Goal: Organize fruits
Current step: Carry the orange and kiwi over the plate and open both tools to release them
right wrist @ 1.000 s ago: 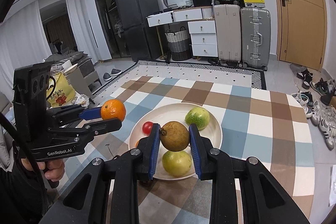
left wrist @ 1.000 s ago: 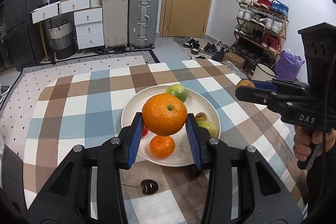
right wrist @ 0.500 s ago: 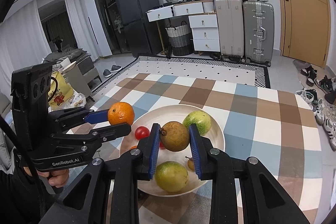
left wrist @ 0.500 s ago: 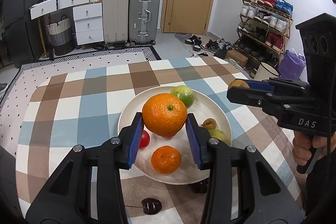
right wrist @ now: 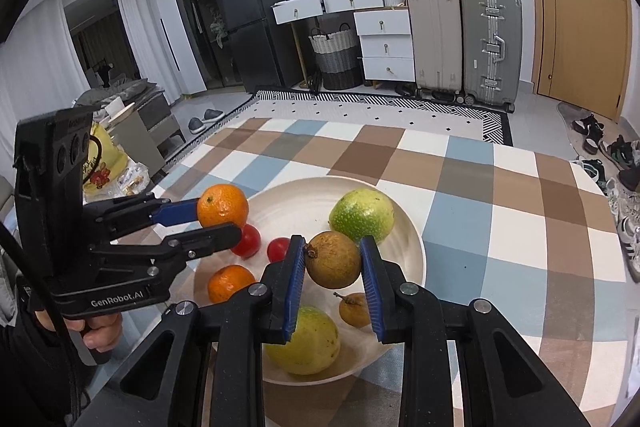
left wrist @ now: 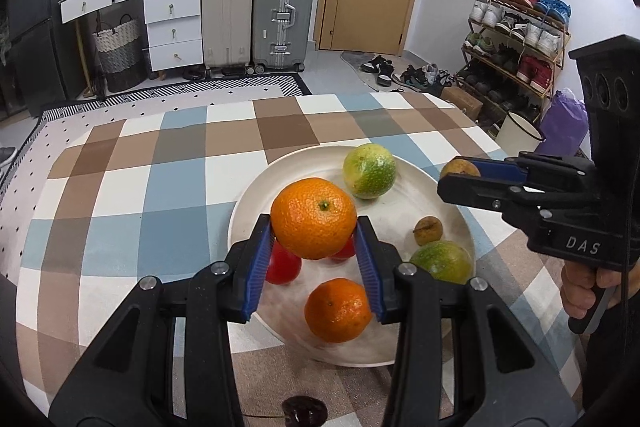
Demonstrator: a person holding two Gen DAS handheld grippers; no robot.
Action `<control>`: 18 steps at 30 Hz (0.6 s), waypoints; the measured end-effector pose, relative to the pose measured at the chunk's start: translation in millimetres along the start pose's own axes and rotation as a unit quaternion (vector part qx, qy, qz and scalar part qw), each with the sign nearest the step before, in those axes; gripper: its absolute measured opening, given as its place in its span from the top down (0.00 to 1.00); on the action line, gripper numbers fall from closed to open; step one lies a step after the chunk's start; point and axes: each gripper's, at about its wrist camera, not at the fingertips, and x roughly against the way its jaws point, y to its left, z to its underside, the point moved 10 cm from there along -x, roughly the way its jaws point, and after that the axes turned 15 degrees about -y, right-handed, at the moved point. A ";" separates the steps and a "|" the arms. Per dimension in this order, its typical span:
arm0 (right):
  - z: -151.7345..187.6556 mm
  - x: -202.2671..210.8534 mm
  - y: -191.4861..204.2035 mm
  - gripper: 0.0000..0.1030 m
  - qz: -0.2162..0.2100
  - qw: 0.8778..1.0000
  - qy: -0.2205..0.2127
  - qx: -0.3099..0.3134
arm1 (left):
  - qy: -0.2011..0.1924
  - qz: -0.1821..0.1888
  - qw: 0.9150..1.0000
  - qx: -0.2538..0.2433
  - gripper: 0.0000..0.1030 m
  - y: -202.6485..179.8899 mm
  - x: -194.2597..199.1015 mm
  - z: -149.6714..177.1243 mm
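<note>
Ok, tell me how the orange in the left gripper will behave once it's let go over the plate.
The orange is round, so it will probably roll on the plate toward the red fruits underneath. Its pebbled skin looks firm, likely not fragile.

glossy plate [left wrist: 404, 203], seemingly cloth tablecloth [left wrist: 168, 183]

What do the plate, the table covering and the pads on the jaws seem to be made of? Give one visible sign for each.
Plate: probably glazed ceramic or melamine; cream, smooth, softly shiny.
Table covering: likely woven cloth or printed vinyl; matte checks, rounded over the table edge.
Blue pads: apparently ribbed rubber or soft plastic, with fine grooves.
</note>
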 end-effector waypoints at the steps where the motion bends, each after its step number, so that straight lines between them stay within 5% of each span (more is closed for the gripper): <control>1: 1.2 -1.7 -1.7 0.73 0.001 1.000 0.002 0.000 | 0.000 -0.001 1.000 -0.001 0.63 0.8 -1.0 0.3; 18: 26.4 -28.3 -15.9 0.73 0.010 0.999 0.031 -0.019 | 0.013 -0.008 1.000 -0.008 0.63 1.9 -15.4 14.8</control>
